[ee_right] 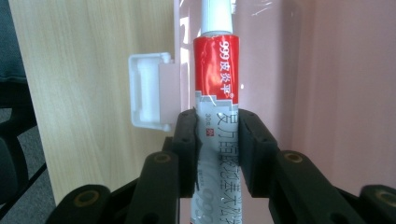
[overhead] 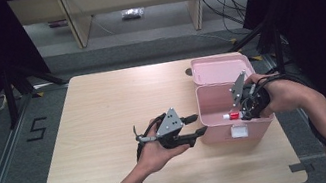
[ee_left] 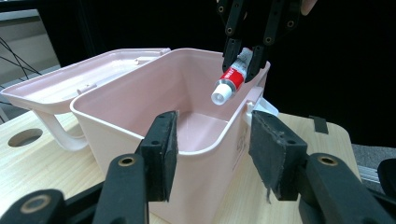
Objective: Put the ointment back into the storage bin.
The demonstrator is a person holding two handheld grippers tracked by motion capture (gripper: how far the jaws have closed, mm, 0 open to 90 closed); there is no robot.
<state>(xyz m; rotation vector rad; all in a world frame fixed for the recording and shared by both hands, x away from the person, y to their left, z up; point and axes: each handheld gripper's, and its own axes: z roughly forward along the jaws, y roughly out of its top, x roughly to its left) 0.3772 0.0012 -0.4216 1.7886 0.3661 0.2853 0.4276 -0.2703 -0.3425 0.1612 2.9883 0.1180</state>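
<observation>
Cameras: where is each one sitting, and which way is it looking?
High view: above the person's side, looking forward and down on the table; both forearms and hands show.
Left gripper view: rides the left tool, facing the open pink box; its own jaws straddle the box wall.
Right gripper view: rides the right tool, looking into the box; its jaws clamp the red and white tube.
All share the box and tube.

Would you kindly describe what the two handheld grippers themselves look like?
Both the left gripper and right gripper are black, each topped by a grey three-cornered plate and trailing a thick black cable. The jaws are linked black bars with brass-coloured pivots and flat black pads.
</observation>
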